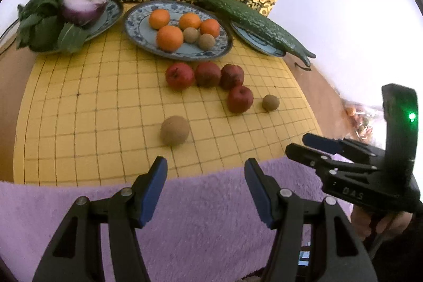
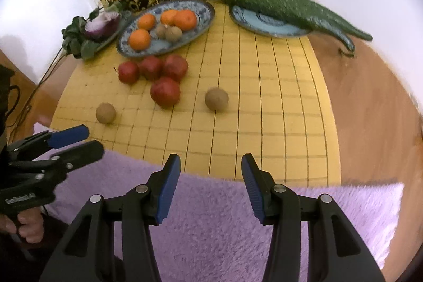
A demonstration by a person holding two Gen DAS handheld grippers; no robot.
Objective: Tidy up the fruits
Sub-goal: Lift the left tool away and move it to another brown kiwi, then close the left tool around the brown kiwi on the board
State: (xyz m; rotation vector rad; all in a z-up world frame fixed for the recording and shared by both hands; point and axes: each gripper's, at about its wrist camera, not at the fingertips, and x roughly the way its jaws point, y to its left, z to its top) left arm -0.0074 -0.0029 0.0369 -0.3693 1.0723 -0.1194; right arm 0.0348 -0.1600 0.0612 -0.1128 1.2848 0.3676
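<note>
Your left gripper (image 1: 205, 185) and right gripper (image 2: 211, 183) both hang released and empty over the purple towel (image 2: 224, 223), at the near edge of the board (image 1: 105, 102). On the board, four apples (image 1: 208, 75) cluster just before the fruit plate (image 1: 137, 25), which holds oranges (image 1: 169, 38) and kiwis (image 1: 198, 38). Two kiwis lie loose nearer you (image 1: 174, 134) (image 1: 270, 102), with bare grid around them.

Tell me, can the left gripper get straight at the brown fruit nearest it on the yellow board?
Probably yes. The left gripper is open and empty, and the brown fruit sits alone just ahead of it on the yellow board, nothing between.
</note>
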